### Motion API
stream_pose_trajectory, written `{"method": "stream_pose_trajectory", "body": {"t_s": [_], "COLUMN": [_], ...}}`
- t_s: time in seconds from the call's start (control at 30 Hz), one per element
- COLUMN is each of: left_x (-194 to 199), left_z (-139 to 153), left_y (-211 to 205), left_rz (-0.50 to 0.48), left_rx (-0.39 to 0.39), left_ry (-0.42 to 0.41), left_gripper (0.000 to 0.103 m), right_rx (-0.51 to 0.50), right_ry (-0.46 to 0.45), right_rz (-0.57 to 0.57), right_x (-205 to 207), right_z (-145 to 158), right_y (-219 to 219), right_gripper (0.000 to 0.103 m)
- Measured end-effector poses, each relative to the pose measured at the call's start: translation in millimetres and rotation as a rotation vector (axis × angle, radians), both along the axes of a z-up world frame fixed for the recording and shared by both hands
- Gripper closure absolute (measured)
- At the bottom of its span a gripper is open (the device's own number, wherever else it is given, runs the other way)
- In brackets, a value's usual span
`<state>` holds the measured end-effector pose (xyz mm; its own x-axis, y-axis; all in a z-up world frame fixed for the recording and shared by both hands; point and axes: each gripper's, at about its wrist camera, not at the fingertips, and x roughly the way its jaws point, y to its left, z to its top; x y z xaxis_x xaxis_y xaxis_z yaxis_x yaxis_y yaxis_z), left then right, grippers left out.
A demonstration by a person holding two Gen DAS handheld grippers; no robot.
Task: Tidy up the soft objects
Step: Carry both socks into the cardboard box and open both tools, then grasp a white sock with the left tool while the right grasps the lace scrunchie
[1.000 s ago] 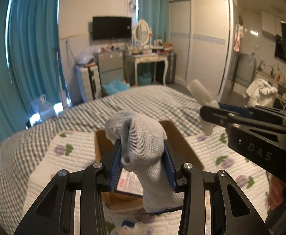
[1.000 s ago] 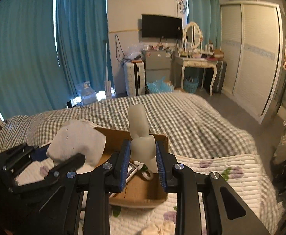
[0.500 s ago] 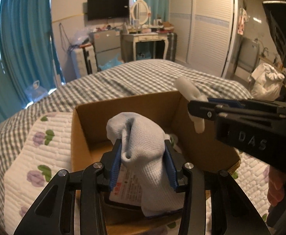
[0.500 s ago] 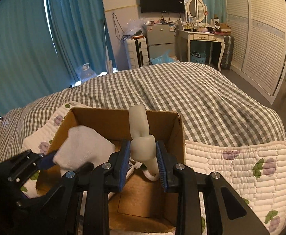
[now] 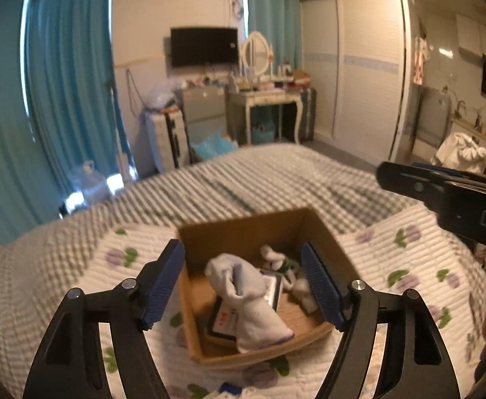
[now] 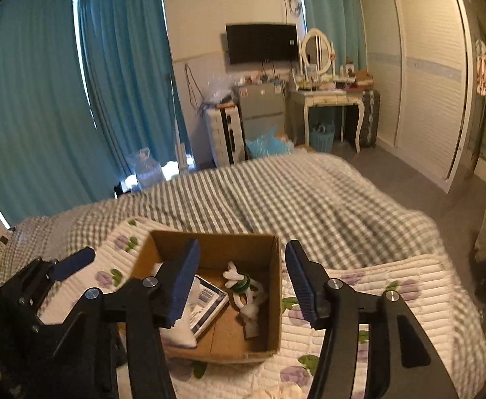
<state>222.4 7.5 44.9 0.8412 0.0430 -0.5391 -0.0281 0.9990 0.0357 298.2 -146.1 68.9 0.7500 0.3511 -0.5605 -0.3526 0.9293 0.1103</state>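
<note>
An open cardboard box (image 5: 326, 242) sits on the floral quilt; it also shows in the right wrist view (image 6: 276, 299). A grey-white sock (image 5: 253, 302) lies in the box on a flat packet (image 5: 224, 321). A small white sock (image 6: 248, 302) lies in the box beside a white and green soft toy (image 6: 238, 281). My left gripper (image 5: 243, 284) is open and empty above the box. My right gripper (image 6: 241, 282) is open and empty above the box too; it shows at the right of the left wrist view (image 5: 442, 196).
The box rests on a white quilt with purple flowers (image 5: 409, 266) over a checked bedspread (image 6: 293, 193). More soft white items lie at the near quilt edge (image 6: 286, 392). Beyond the bed stand teal curtains, a dressing table and a wardrobe.
Both grippers have opened and let go of their socks, which now lie in the box. Both grippers have pulled up and back from the box.
</note>
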Motion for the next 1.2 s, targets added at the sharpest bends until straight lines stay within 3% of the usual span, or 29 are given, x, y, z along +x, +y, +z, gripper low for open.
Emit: {"method": "stream_pose_trajectory", "body": {"t_s": [0.17, 0.27, 0.3, 0.33, 0.5, 0.73, 1.03, 1.2], "left_x": [-50.4, -82.5, -94.0, -100.9, -134.8, -144.1, -121.2, -110.1], "left_z": [45.5, 64.1, 68.8, 70.6, 62.1, 5.1, -90.7, -131.4], "left_y": [1.9, 6.2, 6.5, 8.2, 12.8, 13.1, 17.4, 31.3], "left_rz": [0.008, 0.014, 0.021, 0.021, 0.038, 0.042, 0.076, 0.101], "left_rx": [0.014, 0.005, 0.004, 0.001, -0.004, 0.022, 0.014, 0.004], "left_ry": [-0.085, -0.141, -0.155, -0.162, -0.167, -0.079, 0.095, 0.163], "left_gripper": [0.029, 0.029, 0.026, 0.016, 0.014, 0.014, 0.014, 0.014], "right_rx": [-0.013, -0.026, -0.034, -0.041, -0.1, -0.158, -0.236, -0.268], "right_ry": [-0.079, -0.107, -0.116, -0.122, -0.14, -0.058, 0.152, 0.248], "right_rz": [-0.005, -0.003, -0.003, -0.002, 0.005, 0.035, 0.007, 0.037], "right_x": [-61.4, -95.2, -107.1, -115.1, -156.7, -171.1, -121.1, -99.5], "right_z": [50.9, 66.8, 69.7, 70.7, 60.6, -4.6, -123.9, -171.8], "right_y": [-21.4, -32.3, -35.7, -37.2, -43.2, -44.0, -39.0, -24.2], "right_gripper": [0.043, 0.033, 0.03, 0.025, 0.013, 0.013, 0.013, 0.013]}}
